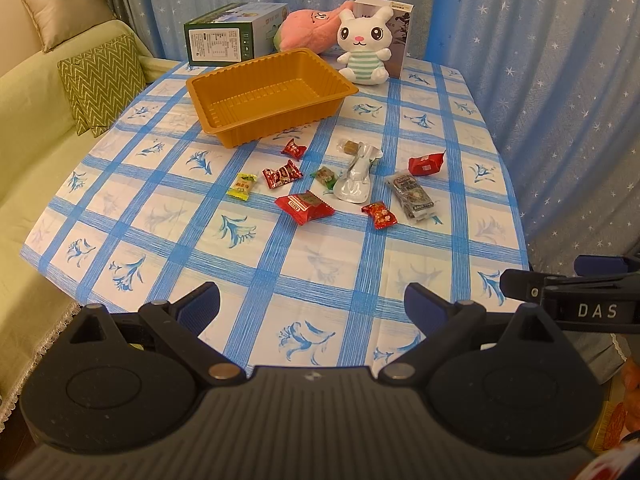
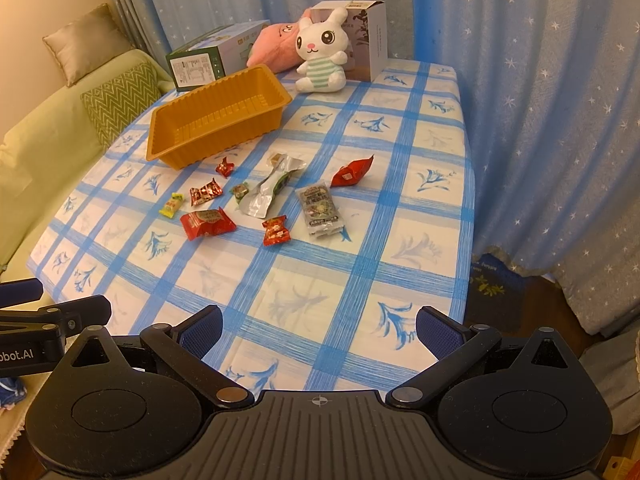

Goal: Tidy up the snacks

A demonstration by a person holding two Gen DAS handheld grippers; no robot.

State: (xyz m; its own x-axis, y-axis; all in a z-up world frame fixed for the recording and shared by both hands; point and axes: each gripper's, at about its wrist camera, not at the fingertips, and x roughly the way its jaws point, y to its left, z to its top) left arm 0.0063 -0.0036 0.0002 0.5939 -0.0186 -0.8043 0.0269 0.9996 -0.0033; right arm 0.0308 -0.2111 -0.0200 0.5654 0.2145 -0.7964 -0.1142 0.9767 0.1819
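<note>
Near the table's front edge, the left gripper [image 1: 312, 306] and right gripper [image 2: 318, 330] hover spread wide, holding nothing. Snacks [image 1: 305, 207] lie scattered before the seemingly empty orange tray [image 1: 272, 96]; nothing looks sorted yet, so next comes reaching for a packet.

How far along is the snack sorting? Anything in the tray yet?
Done: nothing; the orange tray holds no snacks. In hand: nothing; the left gripper and right gripper are both open over the near end of the table. Left: every snack, including the yellow candy, silver pouch and grey packet, lies loose on the tablecloth.
</note>
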